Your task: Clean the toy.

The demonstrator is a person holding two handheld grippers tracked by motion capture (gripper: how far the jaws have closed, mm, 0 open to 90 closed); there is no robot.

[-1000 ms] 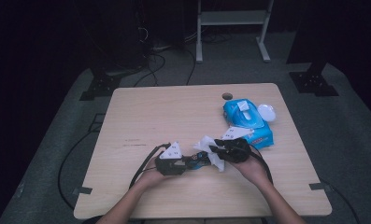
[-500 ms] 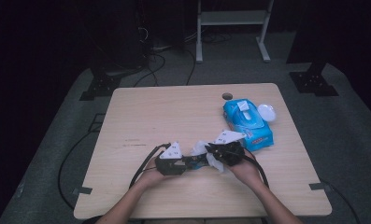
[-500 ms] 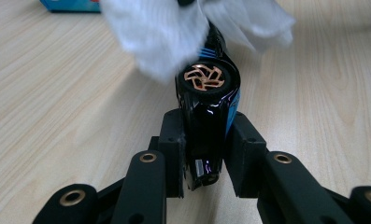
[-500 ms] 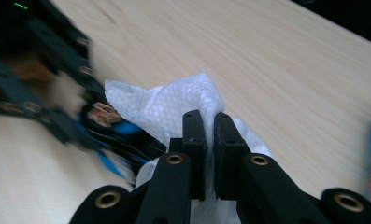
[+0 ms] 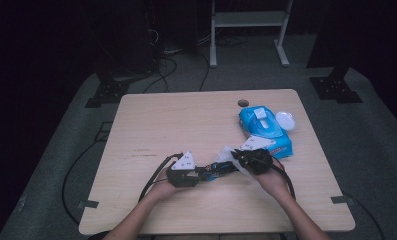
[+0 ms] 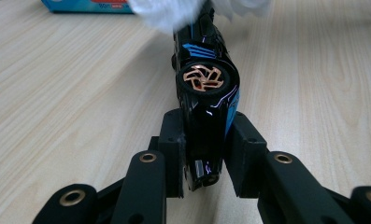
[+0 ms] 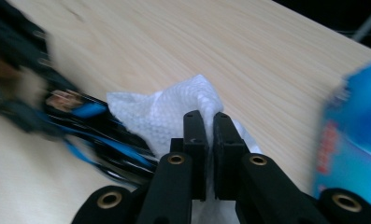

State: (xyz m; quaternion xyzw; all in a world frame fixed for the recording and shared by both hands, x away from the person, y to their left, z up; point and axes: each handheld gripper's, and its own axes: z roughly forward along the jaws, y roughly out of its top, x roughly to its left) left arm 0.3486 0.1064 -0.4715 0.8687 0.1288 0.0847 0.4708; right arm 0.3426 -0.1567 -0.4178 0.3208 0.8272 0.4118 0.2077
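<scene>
Wiping the toy car, wipe now on its far end

My left gripper (image 6: 199,154) has its jaws clamped on the black-and-blue toy car (image 6: 204,79), held just above the table (image 5: 186,120) near its front edge. My right gripper (image 7: 205,140) has its jaws pinched nearly closed on a white wet wipe (image 7: 174,112); over the last second it has slid in from the right, so the wipe now drapes the car's far end and cleaning looks underway. The blue wipe pack (image 5: 263,131) lies just beyond; I can't tell how full it is.
</scene>
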